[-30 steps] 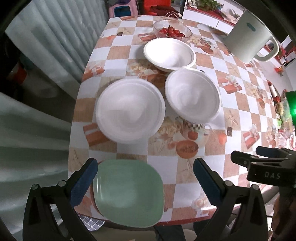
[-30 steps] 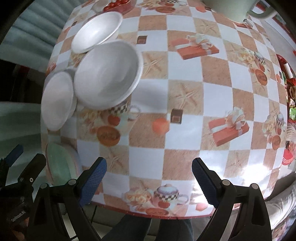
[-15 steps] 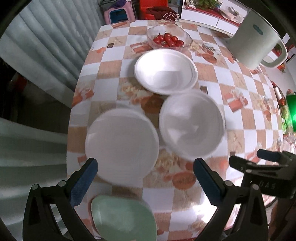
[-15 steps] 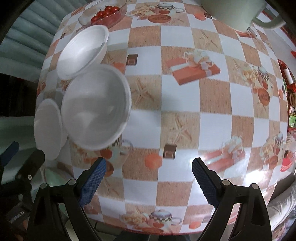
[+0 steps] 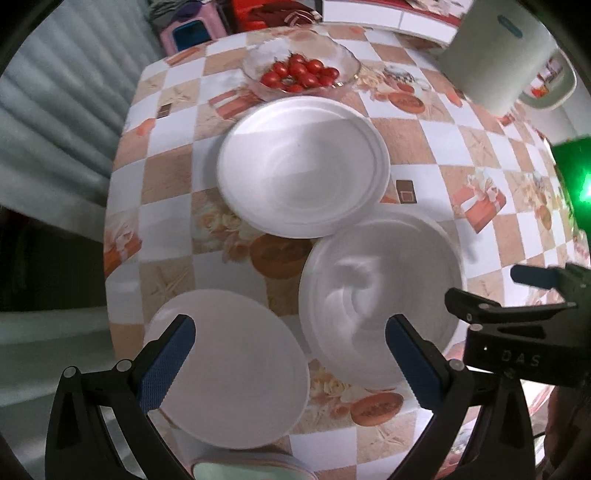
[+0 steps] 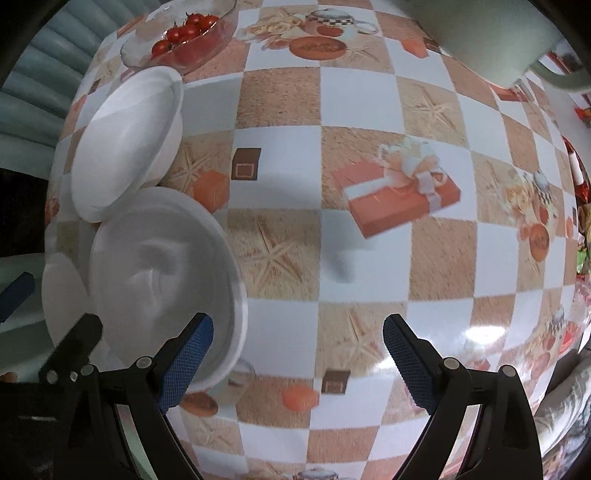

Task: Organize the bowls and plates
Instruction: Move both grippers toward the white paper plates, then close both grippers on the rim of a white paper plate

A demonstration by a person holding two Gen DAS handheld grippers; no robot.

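Two white foam bowls stand on the checked tablecloth: a far bowl (image 5: pixel 303 166) and a near bowl (image 5: pixel 376 295). A white plate (image 5: pixel 229 369) lies to the near left, and a green plate (image 5: pixel 251 470) peeks out at the table's front edge. My left gripper (image 5: pixel 288 365) is open and empty above the white plate and the near bowl. My right gripper (image 6: pixel 295 365) is open and empty, its left finger beside the near bowl (image 6: pixel 162 273). The far bowl (image 6: pixel 125 140) and the white plate (image 6: pixel 62 299) show at the left of the right wrist view.
A glass dish of cherry tomatoes (image 5: pixel 301 74) stands at the far end, also in the right wrist view (image 6: pixel 181 33). A pale green jug (image 5: pixel 502 51) stands at the far right. The table's left edge (image 5: pixel 110 206) drops off beside grey curtains.
Both grippers have moved forward over the table, so the bowls and plates sit closer and lower in view. The green plate has slid almost out of the left view. Both stay open.
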